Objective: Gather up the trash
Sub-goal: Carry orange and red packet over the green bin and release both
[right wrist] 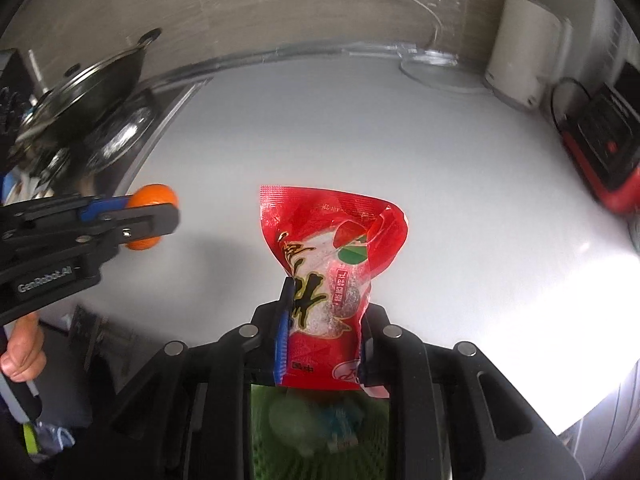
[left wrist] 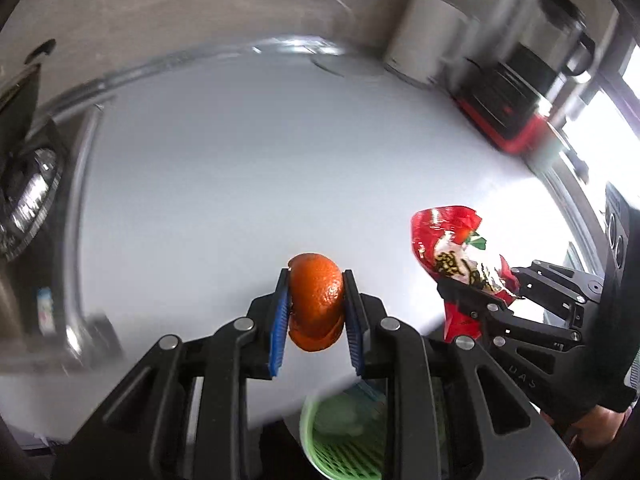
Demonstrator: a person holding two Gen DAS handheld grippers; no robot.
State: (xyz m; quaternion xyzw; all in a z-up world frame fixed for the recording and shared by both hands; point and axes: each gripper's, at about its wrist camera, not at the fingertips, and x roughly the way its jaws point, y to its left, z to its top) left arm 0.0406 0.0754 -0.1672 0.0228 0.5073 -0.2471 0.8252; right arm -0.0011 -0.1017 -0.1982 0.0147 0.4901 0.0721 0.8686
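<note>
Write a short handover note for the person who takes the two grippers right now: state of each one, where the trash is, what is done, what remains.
Left hand-held gripper: shut on the orange curled piece of citrus peel, held above the white countertop.
Right hand-held gripper: shut on the red crinkled plastic snack wrapper, held upright in the air.
The green perforated plastic waste basket sits below both grippers, at the counter's near edge; something pale and something blue already lie in it.
Done: both pieces picked up.
Left: likely lower each over the basket and release.

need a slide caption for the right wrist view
Right gripper clamps a red snack bag above a green basket, while the left gripper holds an orange peel.
</note>
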